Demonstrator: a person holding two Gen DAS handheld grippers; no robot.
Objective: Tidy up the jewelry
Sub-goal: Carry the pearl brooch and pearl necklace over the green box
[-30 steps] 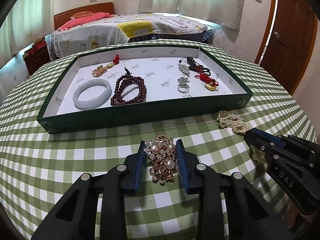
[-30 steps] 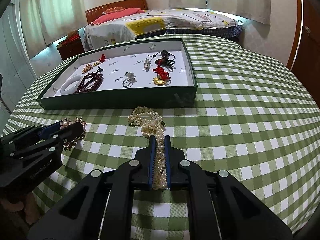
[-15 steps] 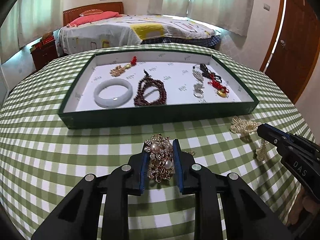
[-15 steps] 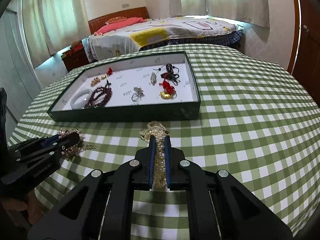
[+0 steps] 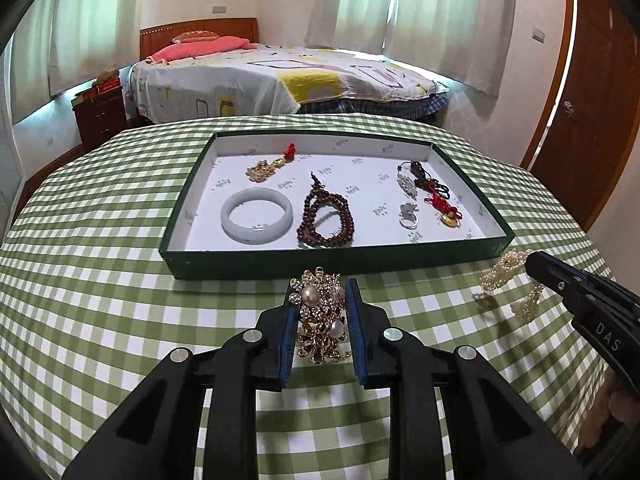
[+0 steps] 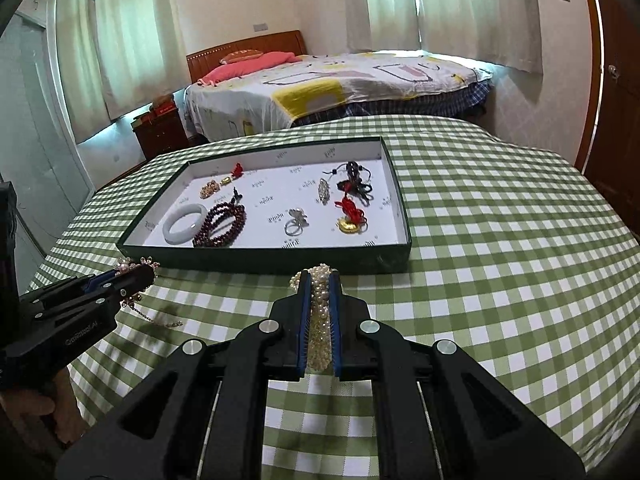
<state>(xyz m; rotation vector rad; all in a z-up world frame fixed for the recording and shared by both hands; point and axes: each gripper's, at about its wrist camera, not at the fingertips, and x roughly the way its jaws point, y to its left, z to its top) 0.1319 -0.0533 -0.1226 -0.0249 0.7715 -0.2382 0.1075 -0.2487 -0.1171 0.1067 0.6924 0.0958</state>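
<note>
You are in a bedroom. Behind the table stands a bed with a wooden headboard and a pink pillow. Pale curtains let daylight through. A brown door is at right, a dark nightstand at left.

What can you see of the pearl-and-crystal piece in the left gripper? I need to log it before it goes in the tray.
The brooch-like ornament is a gold-toned cluster of clear stones with three pinkish pearls. It sits clamped between the blue pads of the left gripper, lifted off the checked tablecloth, with a thin chain dangling below in the right wrist view. It hangs just short of the green tray.
</note>
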